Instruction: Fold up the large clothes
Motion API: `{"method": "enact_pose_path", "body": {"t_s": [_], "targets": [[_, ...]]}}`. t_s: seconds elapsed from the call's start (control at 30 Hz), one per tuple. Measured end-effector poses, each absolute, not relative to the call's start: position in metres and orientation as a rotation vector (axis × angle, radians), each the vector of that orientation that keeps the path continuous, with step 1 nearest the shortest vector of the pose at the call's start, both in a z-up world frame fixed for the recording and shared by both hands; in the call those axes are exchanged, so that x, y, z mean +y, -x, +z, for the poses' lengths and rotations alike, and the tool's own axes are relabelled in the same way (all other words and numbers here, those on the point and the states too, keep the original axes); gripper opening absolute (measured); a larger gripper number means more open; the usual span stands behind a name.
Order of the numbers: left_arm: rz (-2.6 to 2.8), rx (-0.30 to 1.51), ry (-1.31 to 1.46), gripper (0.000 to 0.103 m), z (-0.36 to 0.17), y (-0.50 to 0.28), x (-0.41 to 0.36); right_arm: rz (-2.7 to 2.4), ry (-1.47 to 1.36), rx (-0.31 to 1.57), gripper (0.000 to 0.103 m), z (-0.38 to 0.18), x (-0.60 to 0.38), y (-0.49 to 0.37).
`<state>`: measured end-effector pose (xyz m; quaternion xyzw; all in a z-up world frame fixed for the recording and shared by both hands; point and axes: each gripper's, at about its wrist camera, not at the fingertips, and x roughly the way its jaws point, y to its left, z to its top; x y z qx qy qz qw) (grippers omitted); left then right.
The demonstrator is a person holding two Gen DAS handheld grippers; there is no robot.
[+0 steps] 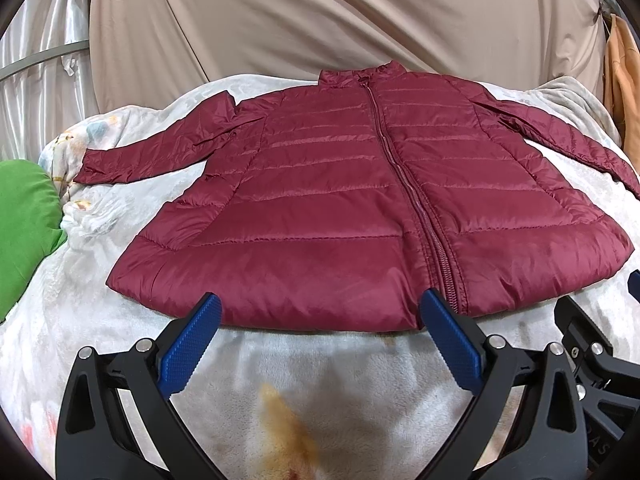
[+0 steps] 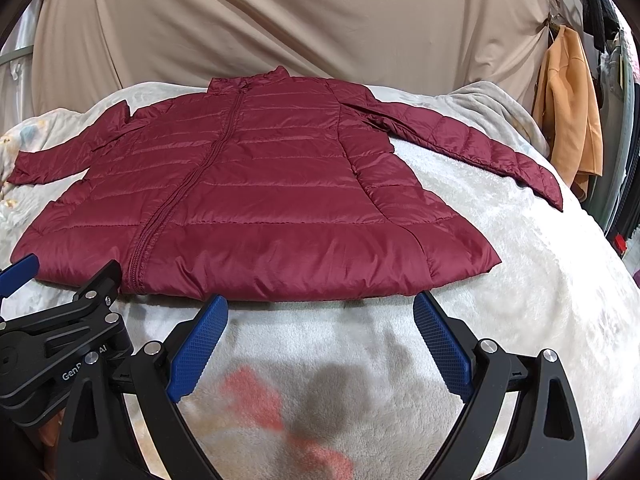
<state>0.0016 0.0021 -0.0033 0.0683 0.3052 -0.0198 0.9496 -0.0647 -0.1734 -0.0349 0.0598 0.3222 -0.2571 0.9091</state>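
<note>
A maroon quilted jacket [image 1: 340, 200] lies flat and zipped on a pale fleece blanket [image 1: 320, 368], collar far, hem near, both sleeves spread out to the sides. It also shows in the right wrist view [image 2: 256, 200]. My left gripper [image 1: 320, 308] is open and empty, its blue fingertips just at the hem left of the zipper. My right gripper [image 2: 320, 308] is open and empty at the hem on the jacket's right half. The left gripper's body shows at the left of the right wrist view [image 2: 60, 320].
The blanket [image 2: 520, 300] covers a rounded bed. A green cushion [image 1: 24, 224] lies at the left. A beige sheet [image 1: 320, 20] hangs behind. An orange garment [image 2: 568, 112] and other clothes hang at the right.
</note>
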Motion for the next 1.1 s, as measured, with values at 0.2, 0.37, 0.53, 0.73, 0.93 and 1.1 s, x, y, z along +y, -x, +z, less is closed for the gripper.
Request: {"method": "enact_pose_path", "body": {"t_s": [0.2, 0.37, 0.53, 0.73, 0.93, 1.1], "targets": [[-0.04, 0.621, -0.14, 0.097, -0.0036, -0.0019, 0.0019, -0.53, -0.123, 0.665, 0.092, -0.0349, -0.1732, 0.0647], [-0.04, 0.623, -0.141, 0.097, -0.0033, -0.002, 0.0014, -0.531, -0.121, 0.665, 0.092, -0.035, -0.1731, 0.0645], [-0.039, 0.623, -0.141, 0.097, -0.0033, -0.0034, 0.0001, -0.531, -0.121, 0.665, 0.092, -0.0352, -0.173, 0.0645], [-0.039, 0.624, -0.142, 0.096, -0.0033, -0.0038, -0.0001, -0.531, -0.12, 0.665, 0.092, -0.0353, -0.1729, 0.0646], [-0.039, 0.625, -0.142, 0.096, -0.0031, -0.0037, -0.0002, -0.531, -0.119, 0.665, 0.092, -0.0353, -0.1729, 0.0647], [-0.039, 0.625, -0.143, 0.096, -0.0031, -0.0038, -0.0004, -0.532, -0.119, 0.665, 0.092, -0.0353, -0.1727, 0.0646]]}}
